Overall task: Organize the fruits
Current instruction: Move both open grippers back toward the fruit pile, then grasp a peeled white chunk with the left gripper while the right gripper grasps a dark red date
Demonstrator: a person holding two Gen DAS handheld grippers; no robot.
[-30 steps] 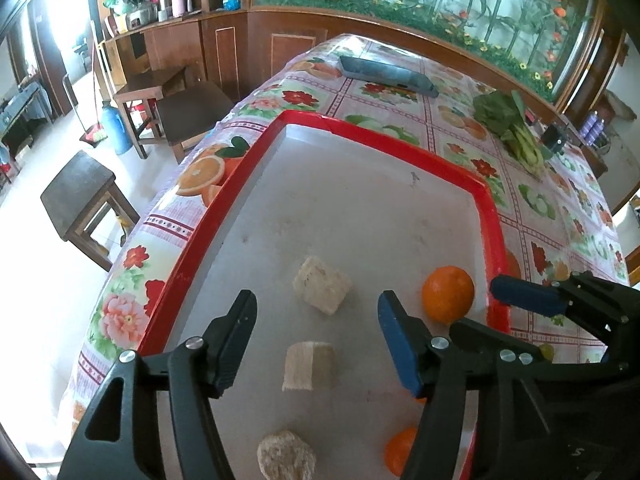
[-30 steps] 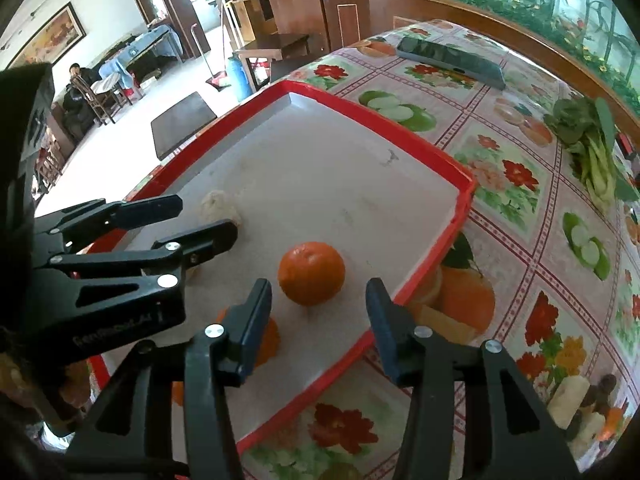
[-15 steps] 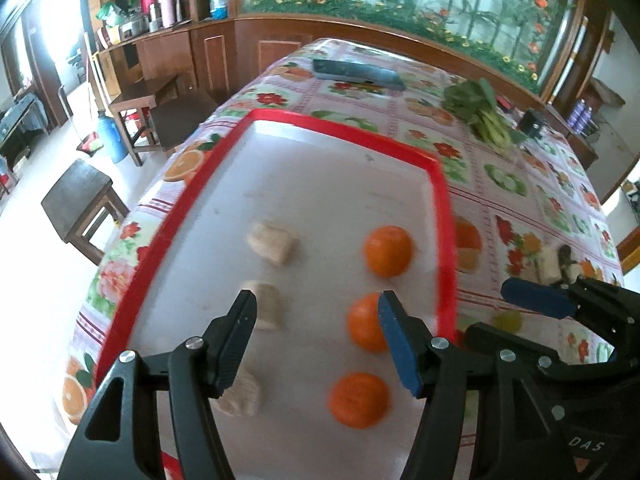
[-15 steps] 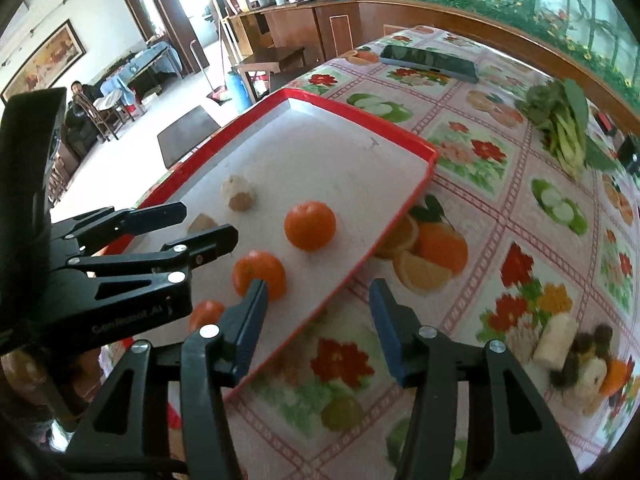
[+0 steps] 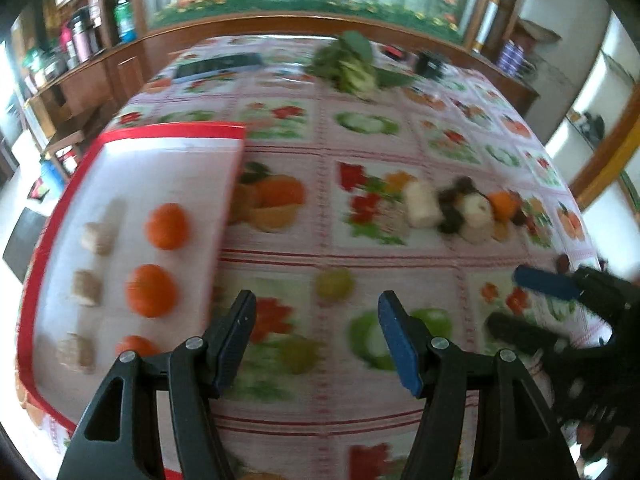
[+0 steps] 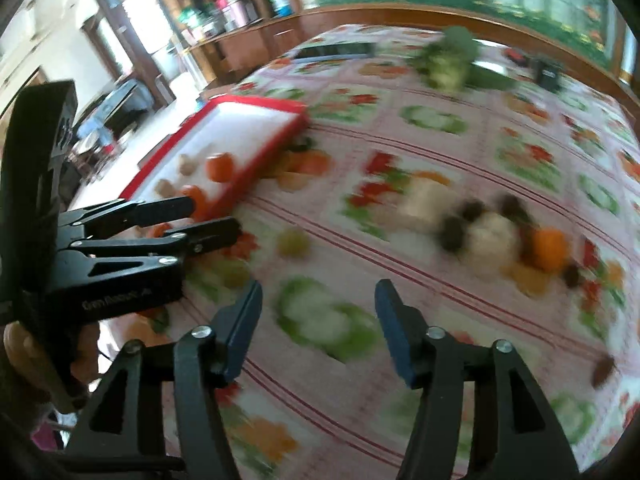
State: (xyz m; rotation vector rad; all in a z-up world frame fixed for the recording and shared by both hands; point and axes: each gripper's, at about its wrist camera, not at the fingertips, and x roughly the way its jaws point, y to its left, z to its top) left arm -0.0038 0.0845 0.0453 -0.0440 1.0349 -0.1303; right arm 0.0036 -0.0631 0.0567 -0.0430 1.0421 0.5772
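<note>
Fruits sit in two places: oranges (image 5: 166, 226) and pale chunks (image 5: 98, 236) lined up on the red tray (image 5: 132, 132) to my left, and a loose heap (image 5: 460, 206) farther out on the flowered tablecloth (image 5: 360, 256). Nearest me, my left gripper (image 5: 316, 322) is spread wide over the cloth, gripping nothing, a small green fruit (image 5: 334, 284) just beyond it. My right gripper (image 6: 318, 312) is equally wide and empty. Only the left view shows the tray's full rows; the right view brings the heap closer, with an orange (image 6: 548, 250) at its edge. Both are blurred. Leafy greens (image 5: 344, 64) lie at the far end.
</note>
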